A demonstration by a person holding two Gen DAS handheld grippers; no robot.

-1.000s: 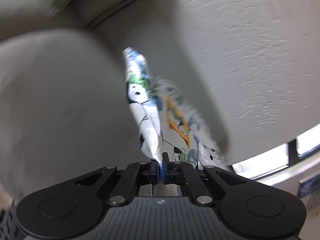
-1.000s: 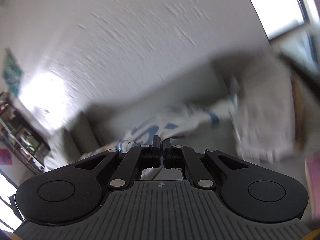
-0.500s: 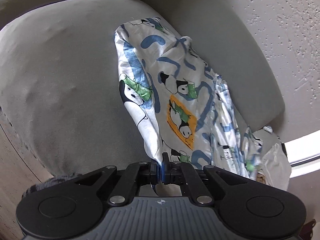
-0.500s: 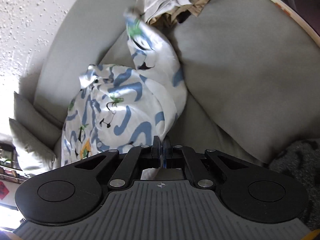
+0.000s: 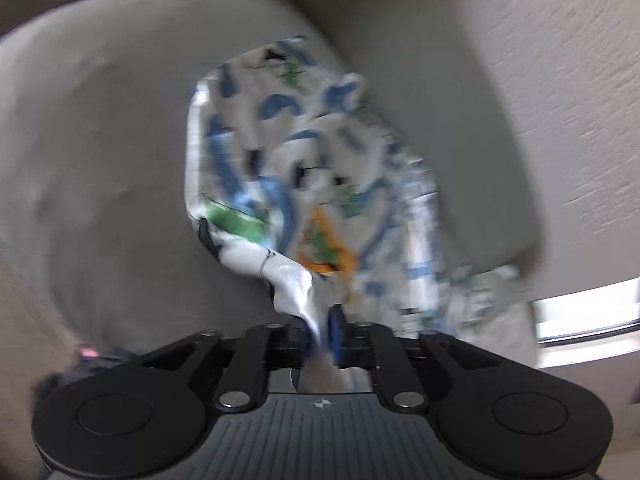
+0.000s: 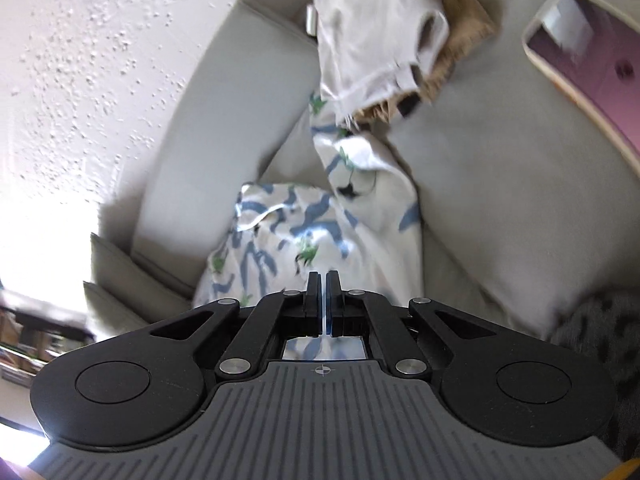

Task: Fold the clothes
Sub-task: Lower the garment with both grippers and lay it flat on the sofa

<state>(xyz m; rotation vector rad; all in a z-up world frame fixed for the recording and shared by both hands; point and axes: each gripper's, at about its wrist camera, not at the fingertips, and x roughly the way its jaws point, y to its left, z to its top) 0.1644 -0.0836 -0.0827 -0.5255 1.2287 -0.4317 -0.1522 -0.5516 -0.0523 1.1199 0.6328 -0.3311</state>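
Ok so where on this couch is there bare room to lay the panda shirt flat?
The seat cushion right of the panda shirt is bare up to the tray. It is crowded behind, where the white garment is heaped. Both the left gripper and right gripper pinch the shirt.

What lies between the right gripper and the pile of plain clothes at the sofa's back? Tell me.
In the right wrist view, only the panda-print garment spans that stretch: pinched in the right gripper, it runs up across the sofa to the pale clothes pile.
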